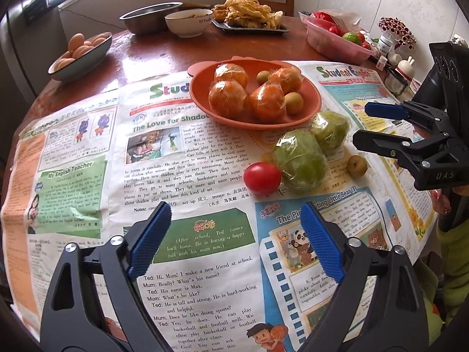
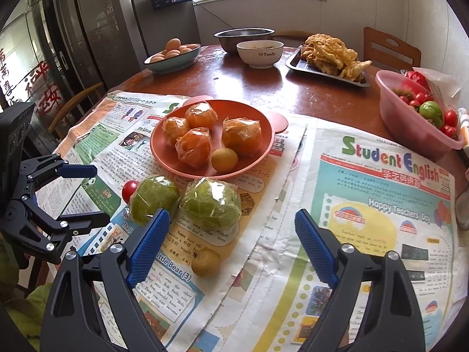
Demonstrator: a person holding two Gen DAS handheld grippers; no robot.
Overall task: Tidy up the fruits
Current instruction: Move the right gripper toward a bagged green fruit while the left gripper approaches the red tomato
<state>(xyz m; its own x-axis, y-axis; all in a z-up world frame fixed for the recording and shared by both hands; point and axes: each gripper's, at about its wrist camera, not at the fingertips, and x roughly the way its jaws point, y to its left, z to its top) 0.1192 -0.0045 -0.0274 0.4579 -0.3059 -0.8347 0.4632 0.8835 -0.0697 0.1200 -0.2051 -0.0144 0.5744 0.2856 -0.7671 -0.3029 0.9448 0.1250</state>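
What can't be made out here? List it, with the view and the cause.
- Red tomato: right wrist view, mostly hidden behind a wrapped green fruit.
- White bowl contents: both views, rim blocks them.
- Pink basin: right wrist view, far side cut by the edge.

Bare newspaper (image 2: 366,205) lies ahead of my right claw (image 2: 231,234). Two wrapped green fruits (image 2: 211,202) and a small brown fruit (image 2: 205,261) crowd its left finger; beyond stands the plate (image 2: 164,158).

Orange plate (image 1: 310,111), red tomato (image 1: 261,177)
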